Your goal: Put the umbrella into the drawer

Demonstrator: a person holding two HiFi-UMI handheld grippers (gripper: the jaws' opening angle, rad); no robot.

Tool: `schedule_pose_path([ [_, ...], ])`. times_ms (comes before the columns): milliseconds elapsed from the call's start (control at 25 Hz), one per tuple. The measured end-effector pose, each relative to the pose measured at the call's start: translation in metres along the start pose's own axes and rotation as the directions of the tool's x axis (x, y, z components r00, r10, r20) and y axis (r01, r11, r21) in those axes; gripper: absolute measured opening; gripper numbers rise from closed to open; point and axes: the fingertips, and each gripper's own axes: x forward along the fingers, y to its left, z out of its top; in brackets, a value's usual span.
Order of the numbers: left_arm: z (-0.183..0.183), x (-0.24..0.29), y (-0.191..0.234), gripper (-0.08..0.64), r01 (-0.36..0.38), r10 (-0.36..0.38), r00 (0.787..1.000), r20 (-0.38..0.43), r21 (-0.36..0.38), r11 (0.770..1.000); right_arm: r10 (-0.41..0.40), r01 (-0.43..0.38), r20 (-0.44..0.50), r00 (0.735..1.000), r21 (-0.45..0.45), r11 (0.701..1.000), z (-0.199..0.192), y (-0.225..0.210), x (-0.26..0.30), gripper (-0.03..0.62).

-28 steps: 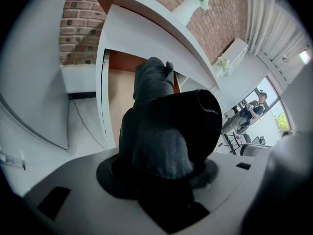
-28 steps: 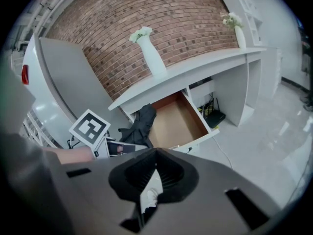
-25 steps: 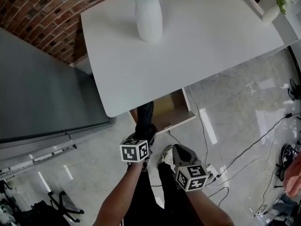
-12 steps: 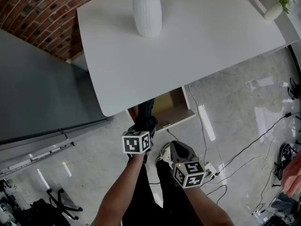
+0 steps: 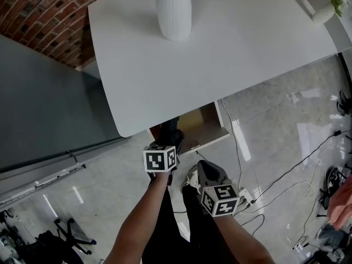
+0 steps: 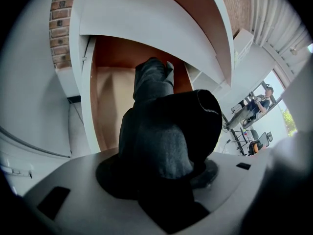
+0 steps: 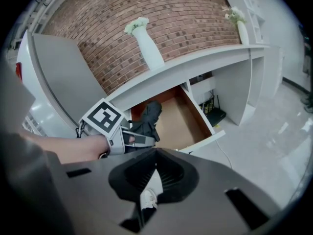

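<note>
My left gripper (image 5: pixel 168 146) is shut on a dark folded umbrella (image 5: pixel 171 130), held near its lower end. The umbrella's (image 6: pixel 166 131) far end reaches into the open wooden drawer (image 5: pixel 204 126) under the white table (image 5: pixel 247 48). In the right gripper view the umbrella (image 7: pixel 148 115) hangs over the left part of the drawer (image 7: pixel 183 121), with the left gripper (image 7: pixel 128 140) behind it. My right gripper (image 5: pixel 204 169) hovers lower and to the right, above the floor, its pads (image 7: pixel 168 173) touching at the tips with nothing between them.
A white ribbed vase (image 5: pixel 174 10) stands on the table, which overhangs the drawer's back. A grey cabinet (image 5: pixel 49 109) stands to the left. Cables (image 5: pixel 286 180) and a power strip (image 5: pixel 248 198) lie on the glossy floor at right. The person's shoe (image 5: pixel 192 177) is below the drawer.
My left gripper has carried the umbrella closer to the drawer, and its far end now sits further under the table edge. The right gripper has followed slightly.
</note>
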Motion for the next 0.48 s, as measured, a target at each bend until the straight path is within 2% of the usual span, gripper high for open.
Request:
schedule_pose_path([
  [480, 0.011, 0.026, 0.002, 0.227, 0.000, 0.001, 0.998, -0.059, 0.012, 1.000, -0.014, 0.014, -0.013, 1.000, 0.008, 1.000, 0.000, -0.005, 0.009, 0.017],
])
